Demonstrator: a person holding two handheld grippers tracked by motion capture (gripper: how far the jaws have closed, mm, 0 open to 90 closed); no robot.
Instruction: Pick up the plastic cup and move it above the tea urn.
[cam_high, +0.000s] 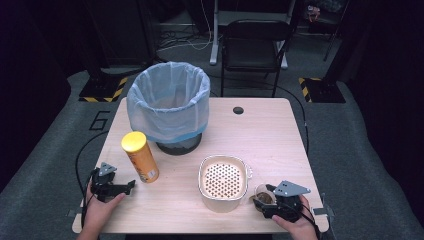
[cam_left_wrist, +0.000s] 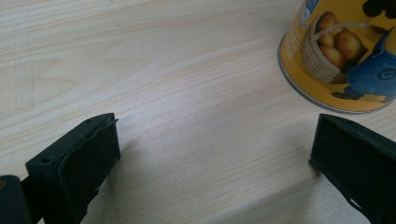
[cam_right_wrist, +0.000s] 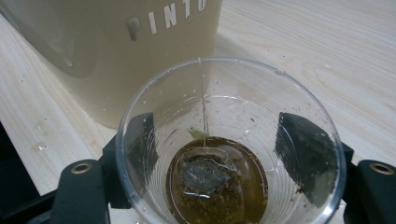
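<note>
Right gripper (cam_high: 270, 204) clamped round cup (cam_right_wrist: 229, 144) at desk's (cam_high: 270, 135) near right corner, teabag (cam_right_wrist: 212, 179) soaking inside. Strainer pot (cam_high: 223, 182) just left of cup, almost touching. Left gripper (cam_high: 118, 190) gaping, idle, beside can (cam_high: 140, 156), near the front left edge.

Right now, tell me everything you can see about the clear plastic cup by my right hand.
The clear plastic cup stands upright on the table near its front right edge, just beside the beige container. It is thin and see-through, speckled inside with droplets and bits. A wet tea bag lies in brown liquid at the bottom, its string running up the wall to the rim. The right gripper has a black jaw on each side of it.
</note>
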